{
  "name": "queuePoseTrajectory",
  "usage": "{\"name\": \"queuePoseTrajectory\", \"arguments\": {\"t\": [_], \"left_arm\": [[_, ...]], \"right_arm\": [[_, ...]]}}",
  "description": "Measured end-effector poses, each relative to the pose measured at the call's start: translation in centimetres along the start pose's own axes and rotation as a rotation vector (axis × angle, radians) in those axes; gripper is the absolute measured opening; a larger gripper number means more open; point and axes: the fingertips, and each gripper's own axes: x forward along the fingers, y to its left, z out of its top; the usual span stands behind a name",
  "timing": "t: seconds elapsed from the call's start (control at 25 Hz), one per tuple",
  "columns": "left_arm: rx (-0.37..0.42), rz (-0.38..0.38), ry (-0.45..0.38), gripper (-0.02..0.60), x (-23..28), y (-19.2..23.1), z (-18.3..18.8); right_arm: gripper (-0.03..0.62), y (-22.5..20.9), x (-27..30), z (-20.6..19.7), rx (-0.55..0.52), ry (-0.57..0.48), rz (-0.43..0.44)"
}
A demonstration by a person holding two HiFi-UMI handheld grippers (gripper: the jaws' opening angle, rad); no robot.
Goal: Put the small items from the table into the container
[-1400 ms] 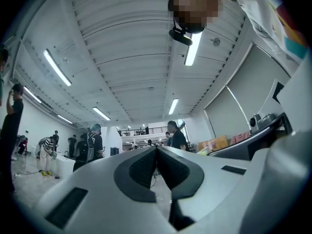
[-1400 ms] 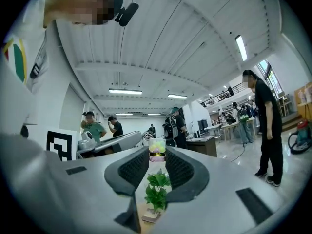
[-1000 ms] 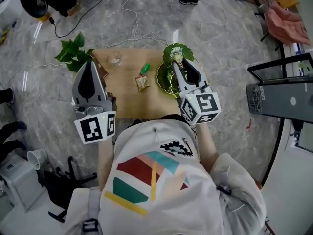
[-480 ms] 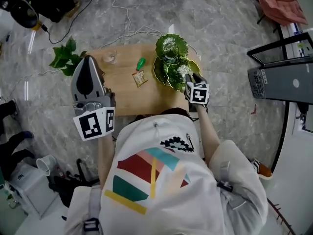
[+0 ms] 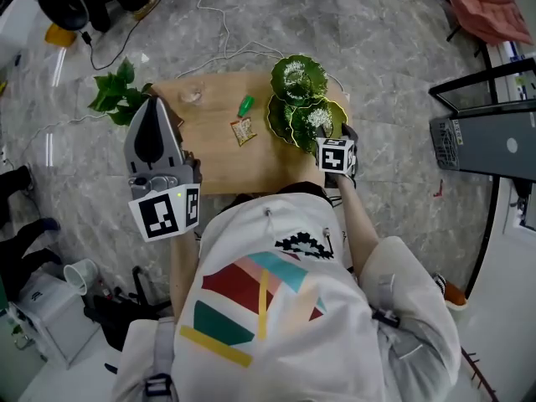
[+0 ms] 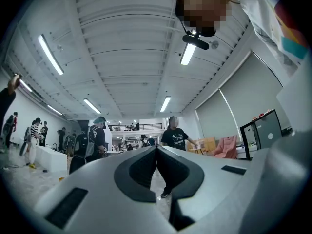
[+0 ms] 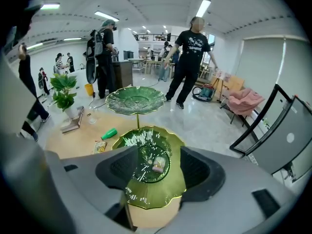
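Observation:
A green leaf-shaped tiered dish stands at the table's right end, with an upper plate (image 7: 136, 100) and a lower plate (image 7: 151, 189). My right gripper (image 7: 158, 156) points down over the lower plate (image 5: 311, 117). Its jaws are opening, and a small pale wrapped sweet (image 7: 158, 165) lies loose in the plate below them, untouched by the pads. On the wooden table (image 5: 209, 157) lie a small green item (image 5: 245, 105) and a snack packet (image 5: 244, 131). My left gripper (image 5: 153, 104) hovers shut over the table's left edge, holding nothing.
At the table's far left corner are a potted plant (image 5: 117, 90), a clear glass (image 5: 191, 95) and a book (image 7: 73, 122). Cables trail over the marble floor beyond. A black rack (image 5: 486, 132) stands to the right. Several people stand in the room behind.
My right gripper has sunk from close to the camera down to the lower plate. The left gripper has hardly moved.

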Motion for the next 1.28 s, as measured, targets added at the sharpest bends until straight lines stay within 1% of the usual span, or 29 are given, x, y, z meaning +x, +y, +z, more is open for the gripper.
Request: {"name": "queuePoseTrajectory", "arguments": {"t": [0.08, 0.16, 0.32, 0.36, 0.4, 0.48, 0.56, 0.64, 0.72, 0.84, 0.92, 1.0, 1.12, 1.2, 1.28], "left_arm": [[0.002, 0.004, -0.002, 0.008, -0.1, 0.3, 0.0], [0.0, 0.01, -0.003, 0.008, -0.2, 0.6, -0.2], [-0.005, 0.018, -0.004, 0.008, -0.3, 0.8, -0.3], [-0.006, 0.02, -0.003, 0.009, -0.4, 0.7, -0.3], [-0.007, 0.02, -0.002, 0.008, -0.4, 0.7, -0.3], [-0.007, 0.02, -0.001, 0.008, -0.4, 0.7, -0.3], [-0.005, 0.015, -0.004, 0.008, -0.4, 0.5, -0.2], [0.003, 0.008, -0.008, 0.008, -0.3, 0.2, 0.1], [0.012, 0.003, -0.009, 0.008, -0.3, 0.0, 0.3], [0.022, -0.01, -0.007, 0.008, -0.3, -0.2, 0.3], [0.03, -0.023, -0.01, 0.008, -0.3, -0.4, 0.2], [0.036, -0.023, -0.023, 0.009, -0.3, -0.4, 0.4], [0.037, -0.02, -0.039, 0.008, -0.2, -0.5, 0.6], [0.033, -0.022, -0.035, 0.008, -0.3, -0.6, 0.5], [0.045, -0.026, -0.021, 0.008, -0.5, -0.7, 0.3]], "right_arm": [[0.258, 0.6, -0.4, 0.6, -0.028, -0.015, 0.009], [0.258, 1.0, -1.1, 1.3, -0.029, -0.038, 0.011], [0.255, 0.5, -3.1, 3.1, 0.03, -0.044, -0.007], [0.228, 0.2, -3.8, 3.9, 0.045, -0.066, -0.015], [0.019, -0.1, -4.6, 5.1, 0.051, -0.101, -0.024], [0.011, 0.0, -6.4, 8.3, 0.019, -0.193, -0.02], [0.011, 1.1, -8.2, 11.6, -0.044, -0.28, 0.009], [0.011, 2.8, -10.2, 14.5, -0.088, -0.369, 0.058], [0.011, 4.8, -12.6, 17.3, -0.098, -0.472, 0.126], [0.011, 7.9, -16.0, 21.0, -0.052, -0.601, 0.243], [0.011, 10.1, -18.3, 22.9, -0.013, -0.668, 0.335], [0.011, 12.4, -20.5, 24.4, -0.005, -0.728, 0.423], [0.011, 15.2, -23.2, 25.6, -0.009, -0.788, 0.529], [0.011, 16.6, -24.3, 26.0, -0.023, -0.803, 0.574], [0.011, 17.6, -25.0, 26.0, -0.036, -0.804, 0.609]]}}
